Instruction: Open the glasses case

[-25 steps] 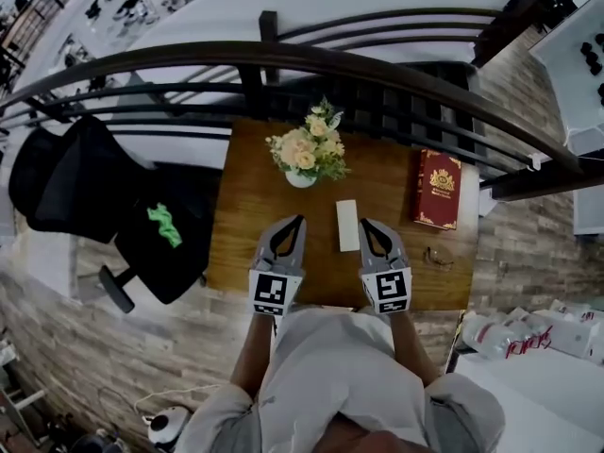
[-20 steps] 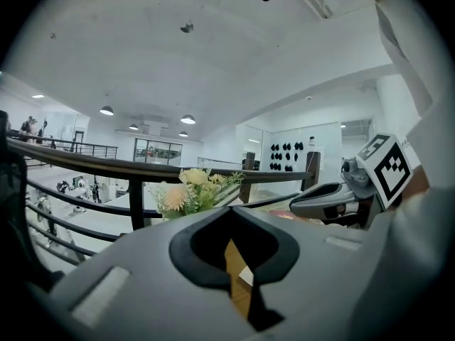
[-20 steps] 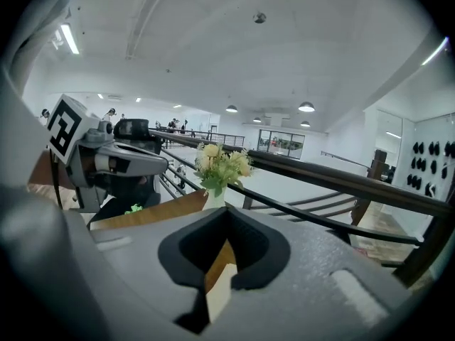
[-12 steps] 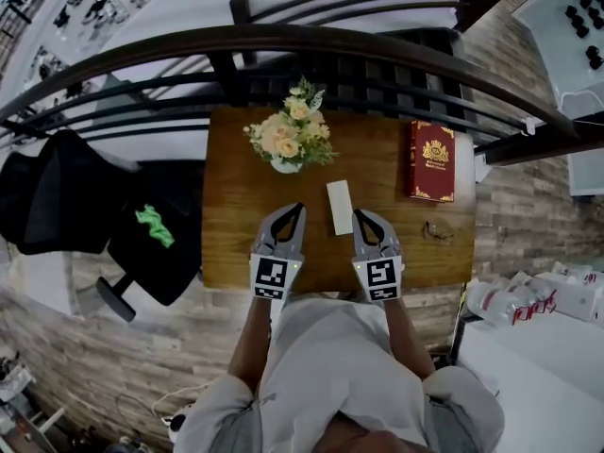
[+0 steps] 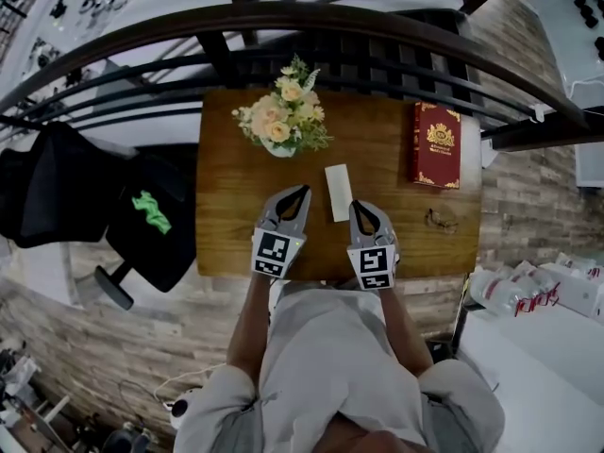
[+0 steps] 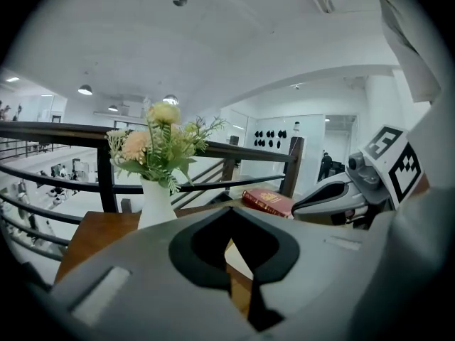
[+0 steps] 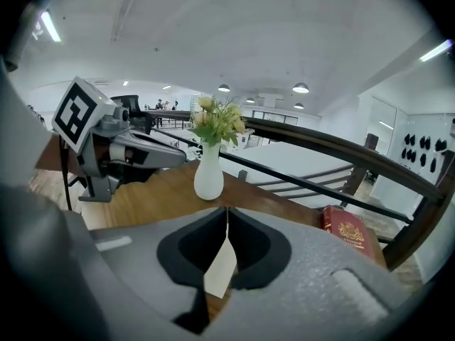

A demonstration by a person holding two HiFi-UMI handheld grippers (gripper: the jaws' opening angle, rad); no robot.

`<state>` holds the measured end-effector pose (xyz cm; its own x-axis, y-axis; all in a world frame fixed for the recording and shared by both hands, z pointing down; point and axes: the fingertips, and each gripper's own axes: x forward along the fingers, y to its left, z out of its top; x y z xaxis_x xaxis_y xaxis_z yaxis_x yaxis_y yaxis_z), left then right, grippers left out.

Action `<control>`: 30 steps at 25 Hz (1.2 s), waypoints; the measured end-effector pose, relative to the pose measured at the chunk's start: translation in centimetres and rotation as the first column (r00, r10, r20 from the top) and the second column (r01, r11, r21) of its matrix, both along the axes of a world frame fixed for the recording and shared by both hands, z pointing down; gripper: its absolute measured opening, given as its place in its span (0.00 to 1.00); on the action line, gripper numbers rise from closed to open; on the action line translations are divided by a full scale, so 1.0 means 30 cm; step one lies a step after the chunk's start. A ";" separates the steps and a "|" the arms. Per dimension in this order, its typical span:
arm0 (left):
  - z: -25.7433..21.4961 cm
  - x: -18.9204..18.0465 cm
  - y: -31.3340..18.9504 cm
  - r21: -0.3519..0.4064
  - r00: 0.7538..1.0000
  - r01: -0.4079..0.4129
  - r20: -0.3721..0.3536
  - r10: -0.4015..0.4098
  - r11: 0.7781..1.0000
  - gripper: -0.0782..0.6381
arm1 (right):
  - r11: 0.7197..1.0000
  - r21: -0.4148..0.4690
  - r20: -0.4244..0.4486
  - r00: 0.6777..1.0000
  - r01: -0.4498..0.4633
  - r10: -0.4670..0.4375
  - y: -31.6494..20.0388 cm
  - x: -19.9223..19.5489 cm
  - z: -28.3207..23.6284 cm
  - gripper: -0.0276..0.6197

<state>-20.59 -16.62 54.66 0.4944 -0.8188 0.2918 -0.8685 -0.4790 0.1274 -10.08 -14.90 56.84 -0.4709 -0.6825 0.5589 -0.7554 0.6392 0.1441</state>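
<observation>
The white glasses case (image 5: 338, 192) lies closed on the wooden table (image 5: 236, 225), lengthwise away from me. My left gripper (image 5: 304, 190) hovers just left of the case, my right gripper (image 5: 356, 204) just right of its near end. Both are shut with nothing between the jaws, and neither touches the case. In the left gripper view the case (image 6: 239, 259) shows through the gap behind the shut tips (image 6: 229, 209). The right gripper view shows the case (image 7: 219, 268) the same way below its tips (image 7: 227, 209).
A white vase of flowers (image 5: 281, 121) stands at the table's far left. A red book (image 5: 436, 145) lies at the far right, and a pair of glasses (image 5: 440, 221) near the right edge. A dark railing (image 5: 377, 36) runs behind the table, an office chair (image 5: 156, 225) stands left.
Both grippers have sunk toward the tabletop and still flank the case. Their jaws stay shut. The case has not moved on the table.
</observation>
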 end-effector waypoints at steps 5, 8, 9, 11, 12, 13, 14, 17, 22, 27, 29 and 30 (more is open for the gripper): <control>0.089 0.019 -0.018 -0.043 0.999 -0.023 0.028 0.025 0.999 0.14 | 1.000 -0.029 -0.013 1.000 0.008 -0.009 -0.008 0.000 0.066 0.06; 0.148 0.025 -0.026 -0.076 0.998 -0.028 0.052 0.032 0.997 0.14 | 0.998 -0.058 -0.016 1.000 0.016 -0.017 -0.007 -0.005 0.106 0.07; 0.167 0.028 -0.026 -0.088 0.998 -0.029 0.057 0.034 0.996 0.14 | 0.998 -0.058 -0.012 1.000 0.022 -0.023 -0.008 -0.010 0.113 0.08; 0.203 0.037 -0.030 -0.110 0.996 -0.036 0.073 0.045 0.993 0.14 | 0.997 -0.075 -0.010 1.000 0.027 -0.028 -0.007 -0.017 0.140 0.10; 0.219 0.043 -0.033 -0.120 0.995 -0.042 0.081 0.052 0.992 0.14 | 0.996 -0.088 -0.011 1.000 0.028 -0.029 -0.006 -0.019 0.156 0.11; 0.235 0.050 -0.036 -0.130 0.994 -0.049 0.087 0.061 0.990 0.14 | 0.995 -0.101 -0.015 0.999 0.026 -0.028 -0.006 -0.019 0.172 0.12; 0.250 0.056 -0.040 -0.139 0.993 -0.056 0.093 0.070 0.989 0.14 | 0.993 -0.115 -0.023 0.999 0.023 -0.026 -0.006 -0.018 0.188 0.14; 0.291 0.079 -0.050 -0.165 0.989 -0.080 0.107 0.098 0.983 0.14 | 0.988 -0.150 -0.044 0.999 0.019 -0.026 -0.002 -0.019 0.231 0.20; 0.352 0.112 -0.068 -0.206 0.981 -0.115 0.133 0.144 0.972 0.14 | 0.981 -0.196 -0.062 0.998 0.011 -0.024 0.003 -0.022 0.292 0.28; 0.403 0.138 -0.090 -0.240 0.970 -0.145 0.155 0.186 0.960 0.14 | 0.973 -0.232 -0.080 0.996 0.004 -0.024 0.005 -0.026 0.346 0.34; 0.421 0.146 -0.092 -0.256 0.966 -0.154 0.162 0.200 0.954 0.14 | 0.969 -0.247 -0.090 0.996 -0.001 -0.022 0.010 -0.025 0.365 0.36; 0.430 0.149 -0.094 -0.264 0.964 -0.158 0.165 0.206 0.952 0.14 | 0.967 -0.254 -0.094 0.995 -0.003 -0.022 0.012 -0.024 0.375 0.37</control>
<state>-16.12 -19.43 67.57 0.5448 -0.6105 0.5749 -0.7887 -0.6060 0.1038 -10.80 -14.53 68.10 -0.4131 -0.5083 0.7556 -0.7396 0.6714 0.0472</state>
